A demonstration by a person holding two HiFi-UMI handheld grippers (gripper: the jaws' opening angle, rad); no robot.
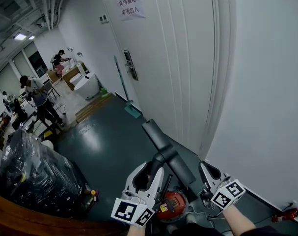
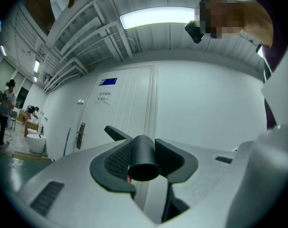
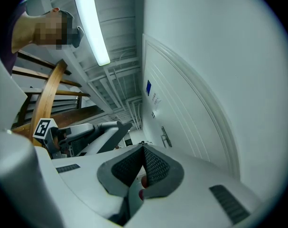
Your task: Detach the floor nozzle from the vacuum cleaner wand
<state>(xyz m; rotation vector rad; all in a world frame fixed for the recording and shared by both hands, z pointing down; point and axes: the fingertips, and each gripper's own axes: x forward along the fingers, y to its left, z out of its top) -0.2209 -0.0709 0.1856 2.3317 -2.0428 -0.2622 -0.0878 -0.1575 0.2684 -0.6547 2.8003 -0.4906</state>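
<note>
- While the left gripper (image 2: 143,146) clamps its wide-spread jaws on the neck of the dark floor nozzle (image 1: 161,140), the nozzle's thick bar sits just past the tips.
- Now the right gripper (image 3: 144,151): jaws pressed together, nothing in them, just right of the nozzle.
- Below, between both grippers, the red vacuum body (image 1: 172,204).
- White door (image 1: 163,58) ahead; black-wrapped bundle (image 1: 36,176) far left.

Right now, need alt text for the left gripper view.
The left gripper clamps a dark tube, apparently the vacuum wand, between its fingers, the tube's open end facing the camera. Behind it are a white door with a blue sign and a white wall, under a lit ceiling strip light.
</note>
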